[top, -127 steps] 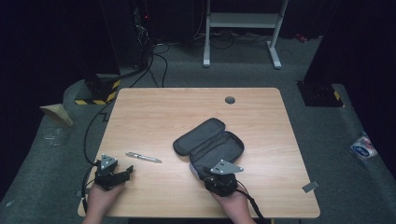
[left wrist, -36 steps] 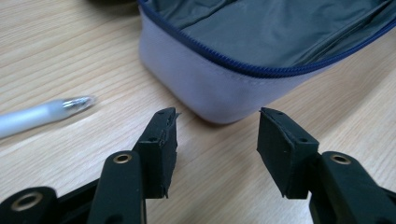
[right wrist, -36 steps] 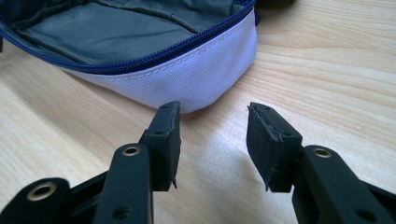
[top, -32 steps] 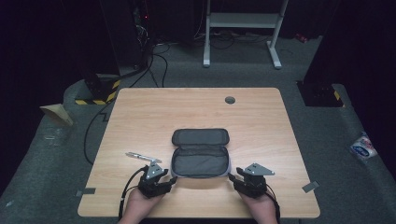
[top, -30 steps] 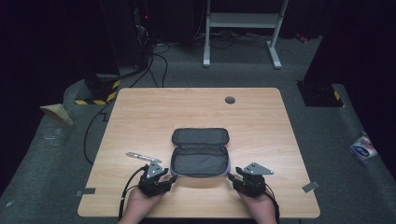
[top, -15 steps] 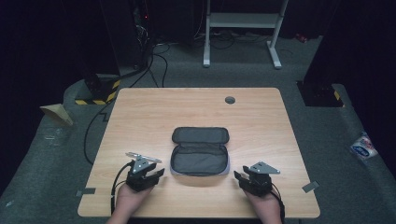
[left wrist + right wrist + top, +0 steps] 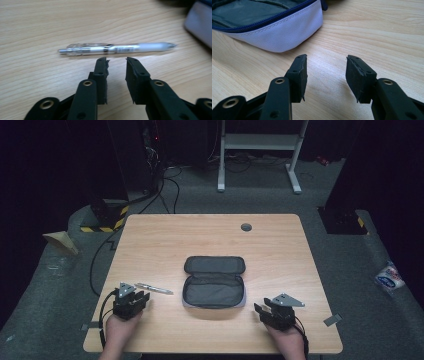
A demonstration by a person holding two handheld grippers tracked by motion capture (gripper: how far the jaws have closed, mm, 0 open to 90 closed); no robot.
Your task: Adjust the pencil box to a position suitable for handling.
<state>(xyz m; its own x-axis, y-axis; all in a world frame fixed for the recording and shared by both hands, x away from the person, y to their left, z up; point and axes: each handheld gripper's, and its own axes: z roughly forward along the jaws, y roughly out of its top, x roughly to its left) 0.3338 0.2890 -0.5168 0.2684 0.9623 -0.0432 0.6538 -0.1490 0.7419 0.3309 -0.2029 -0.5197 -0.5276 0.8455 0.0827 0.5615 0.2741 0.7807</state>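
both tongs rest low at the near edge of the pale wooden counter [image 7: 210, 235], one in each hand, and neither has hold of anything. right tongs [image 7: 325, 62] stand with the jaws well apart over bare wood, to the right of the open dark grey zip pouch with a pale fabric outer side [image 7: 214, 282], near it but not touching. left tongs [image 7: 116, 61] have the jaws only narrowly parted, their tips just short of the slim clear and white plastic pen [image 7: 117, 48], which lies flat across in front of them on the counter. in the high view the pouch lies spread open in the middle of the counter's near half, lid flap toward the far side, and the pen lies just left of it, apart from it, beside the left hand [image 7: 120, 332]. a small round dark grommet [image 7: 246, 227] sits in the wood near the far edge.
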